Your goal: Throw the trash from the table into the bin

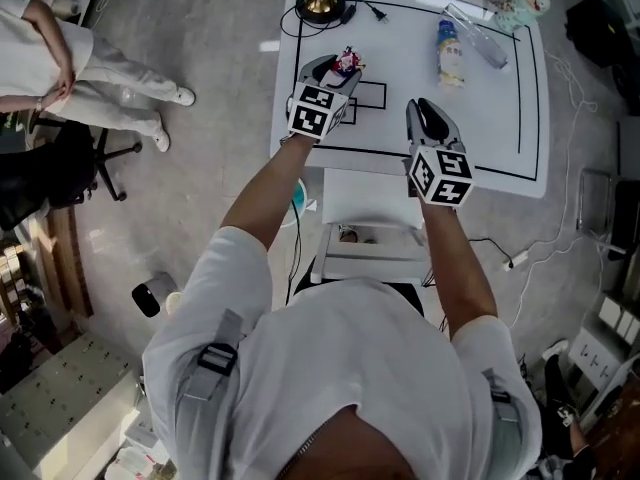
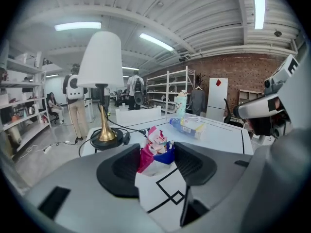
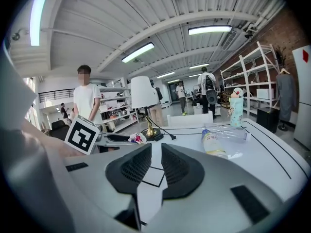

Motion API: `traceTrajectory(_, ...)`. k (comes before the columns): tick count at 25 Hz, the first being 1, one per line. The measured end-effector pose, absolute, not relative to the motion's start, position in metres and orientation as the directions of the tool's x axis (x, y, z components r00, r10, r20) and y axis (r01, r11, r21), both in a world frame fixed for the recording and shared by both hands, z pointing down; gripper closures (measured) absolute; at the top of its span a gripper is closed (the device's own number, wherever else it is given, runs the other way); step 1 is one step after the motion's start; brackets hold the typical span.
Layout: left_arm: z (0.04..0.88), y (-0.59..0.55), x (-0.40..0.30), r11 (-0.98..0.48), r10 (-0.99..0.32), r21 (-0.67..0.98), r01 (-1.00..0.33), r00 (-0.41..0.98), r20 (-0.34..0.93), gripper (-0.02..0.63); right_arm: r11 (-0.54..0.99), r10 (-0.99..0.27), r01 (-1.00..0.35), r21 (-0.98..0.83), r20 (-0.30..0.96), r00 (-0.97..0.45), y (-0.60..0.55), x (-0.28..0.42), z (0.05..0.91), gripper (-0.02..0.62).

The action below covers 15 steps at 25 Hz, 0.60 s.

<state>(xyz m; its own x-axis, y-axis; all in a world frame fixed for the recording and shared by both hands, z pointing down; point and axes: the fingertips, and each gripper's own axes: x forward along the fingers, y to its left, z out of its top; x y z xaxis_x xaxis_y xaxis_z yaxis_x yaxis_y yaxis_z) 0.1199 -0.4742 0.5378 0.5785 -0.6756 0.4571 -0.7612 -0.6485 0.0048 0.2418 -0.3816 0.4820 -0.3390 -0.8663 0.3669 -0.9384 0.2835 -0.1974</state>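
A crumpled red, white and blue wrapper (image 1: 347, 63) (image 2: 156, 149) sits between the pads of my left gripper (image 1: 338, 71) (image 2: 156, 161), which is shut on it just above the white table (image 1: 490, 118) near the left edge. My right gripper (image 1: 428, 118) (image 3: 156, 166) hovers over the table's front middle, its jaws a narrow gap apart with nothing between them. A plastic bottle with a yellow label (image 1: 451, 52) (image 3: 214, 142) lies on its side farther back. A clear crushed bottle (image 1: 478, 36) lies beside it. No bin is plainly visible.
A brass-footed lamp (image 1: 321, 1) (image 2: 103, 81) with a black cord stands at the table's back left. A pale patterned cup (image 1: 522, 8) stands at the back right. A person (image 1: 60, 58) stands on the floor to the left, near an office chair (image 1: 80, 158).
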Motion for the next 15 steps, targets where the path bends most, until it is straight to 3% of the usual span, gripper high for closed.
traceTrajectory(15,0.438,-0.3,-0.01,-0.331,-0.903,0.019,-0.943,0.323,0.283,0.376,0.586,-0.752,-0.785,-0.2,0.225,-0.619,-0.281,0.151,0.421,0.528)
